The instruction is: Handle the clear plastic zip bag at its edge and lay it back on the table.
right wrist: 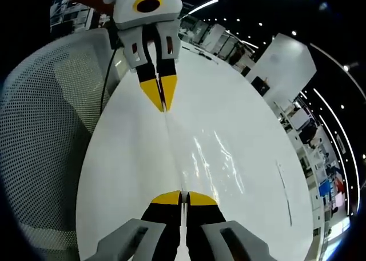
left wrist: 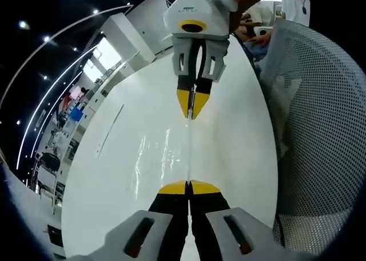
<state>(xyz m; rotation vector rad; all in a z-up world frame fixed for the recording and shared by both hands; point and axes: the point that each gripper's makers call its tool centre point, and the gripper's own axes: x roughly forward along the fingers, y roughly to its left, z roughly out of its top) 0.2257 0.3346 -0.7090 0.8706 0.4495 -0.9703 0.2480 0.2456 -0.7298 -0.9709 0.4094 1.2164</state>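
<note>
Above the white bench (left wrist: 229,152): clear bag (left wrist: 188,152) stretched edge-on between both claws.
Left claw (left wrist: 188,187) and right claw (right wrist: 181,197) pinched shut on opposite edges; could slip or tear if pulled tighter.

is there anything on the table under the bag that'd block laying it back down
Nothing visible does. The clear plastic zip bag hangs stretched between the left claw and right claw, both shut on its edge. The white table beneath looks bare.
</note>
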